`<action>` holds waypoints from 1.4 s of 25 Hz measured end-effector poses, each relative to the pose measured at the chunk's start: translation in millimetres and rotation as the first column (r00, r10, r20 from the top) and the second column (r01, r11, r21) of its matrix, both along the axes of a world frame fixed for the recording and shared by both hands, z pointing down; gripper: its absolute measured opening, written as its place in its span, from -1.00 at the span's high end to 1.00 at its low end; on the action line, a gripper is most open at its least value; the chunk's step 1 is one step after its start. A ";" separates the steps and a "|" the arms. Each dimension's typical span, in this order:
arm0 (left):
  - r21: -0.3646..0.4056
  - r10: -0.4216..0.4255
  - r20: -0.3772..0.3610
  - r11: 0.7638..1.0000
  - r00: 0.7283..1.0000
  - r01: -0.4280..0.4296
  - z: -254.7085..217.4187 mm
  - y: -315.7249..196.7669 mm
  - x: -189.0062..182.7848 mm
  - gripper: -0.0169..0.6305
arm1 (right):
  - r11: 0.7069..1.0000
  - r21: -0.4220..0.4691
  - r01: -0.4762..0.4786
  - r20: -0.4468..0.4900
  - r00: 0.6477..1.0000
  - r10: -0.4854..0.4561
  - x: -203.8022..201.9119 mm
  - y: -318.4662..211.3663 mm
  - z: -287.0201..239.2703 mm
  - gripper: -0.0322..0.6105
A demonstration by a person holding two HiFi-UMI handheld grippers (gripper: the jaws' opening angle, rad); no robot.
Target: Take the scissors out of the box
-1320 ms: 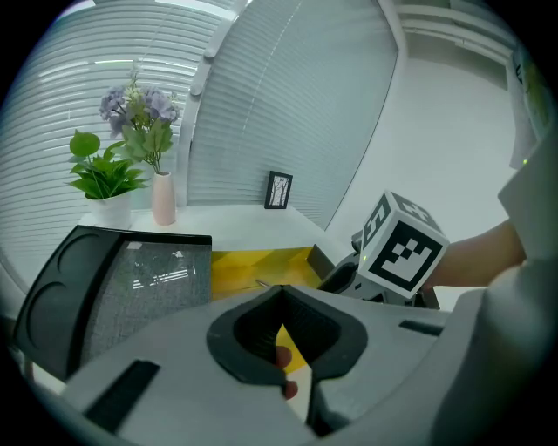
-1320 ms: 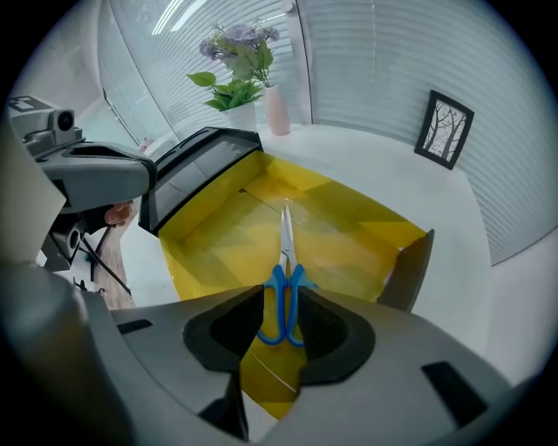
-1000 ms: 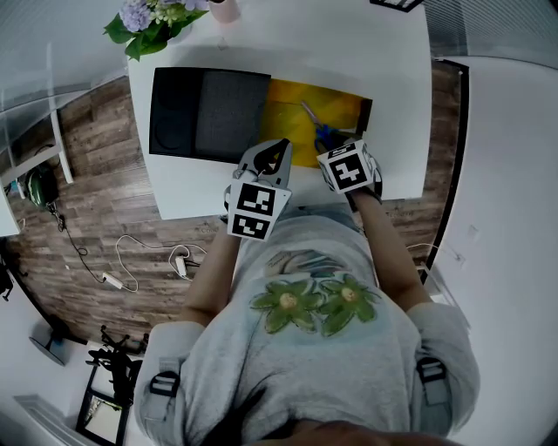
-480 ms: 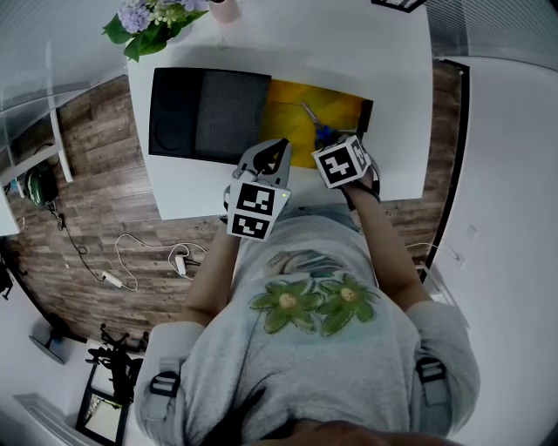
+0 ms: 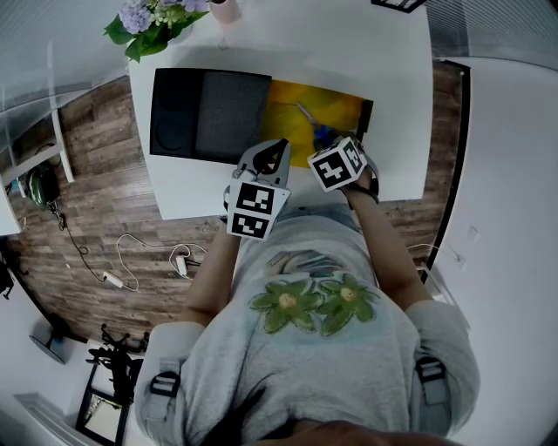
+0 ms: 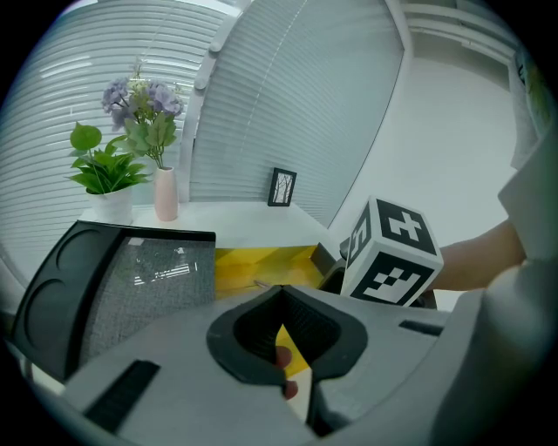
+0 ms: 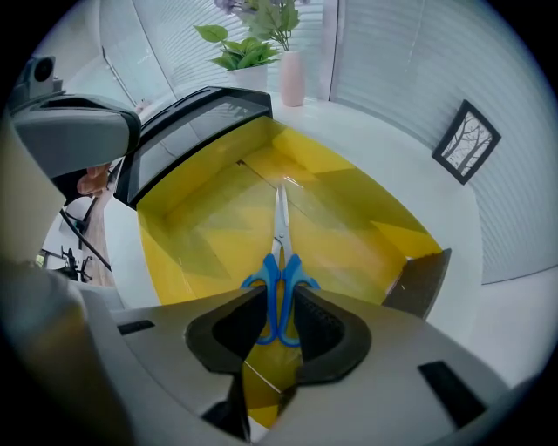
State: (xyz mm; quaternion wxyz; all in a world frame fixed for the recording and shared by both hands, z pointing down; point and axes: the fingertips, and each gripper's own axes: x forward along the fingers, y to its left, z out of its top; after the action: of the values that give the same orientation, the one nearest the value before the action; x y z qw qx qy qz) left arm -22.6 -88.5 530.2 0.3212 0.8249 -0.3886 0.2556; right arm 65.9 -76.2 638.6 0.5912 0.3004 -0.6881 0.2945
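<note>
The scissors [image 7: 280,254] lay flat on the bottom of the yellow-lined box [image 7: 349,209], blades closed and pointing toward its far wall, blue handles toward the person. Bare yellow lining lay on both sides of them, well clear of the side walls. The right gripper [image 7: 279,296] pointed down into the box from above; its jaws had just been closing and now stood fairly wide, one pad against the outer side of each handle loop, so they had hold of the scissors by the handles. Nothing stood over the box's open top. A dark flap [image 7: 418,279] stood up at the box's right end, and the black lid [image 5: 207,113] with its grey lining lay open flat to the left, touching the box. The left gripper [image 6: 280,296] hung just beside the box's near edge, angled downward, its tips together and holding nothing. The white table [image 5: 384,52] was bare beyond the box up to a small picture frame [image 7: 465,139] and a vase of flowers [image 5: 153,22] at the back edge.
</note>
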 end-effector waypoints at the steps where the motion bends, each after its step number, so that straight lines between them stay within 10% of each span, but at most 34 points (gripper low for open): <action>1: 0.000 -0.001 0.000 1.000 1.000 0.001 -0.3 0.1 -0.3 0.95 | 1.000 0.007 0.003 0.000 1.000 -0.003 0.3 0.3 -0.2 0.60; 35: 0.049 0.010 0.018 0.999 1.000 -0.011 -16.9 -0.9 -2.5 0.95 | 0.994 0.099 -0.041 0.177 0.984 0.023 -15.0 -15.9 -30.5 0.63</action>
State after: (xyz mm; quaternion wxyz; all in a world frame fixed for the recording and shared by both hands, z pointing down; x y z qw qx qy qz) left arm -25.1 -89.4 513.3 0.2960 0.8323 -0.3932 0.2551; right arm 50.9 -92.2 608.1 0.5072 0.3141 -0.7469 0.2938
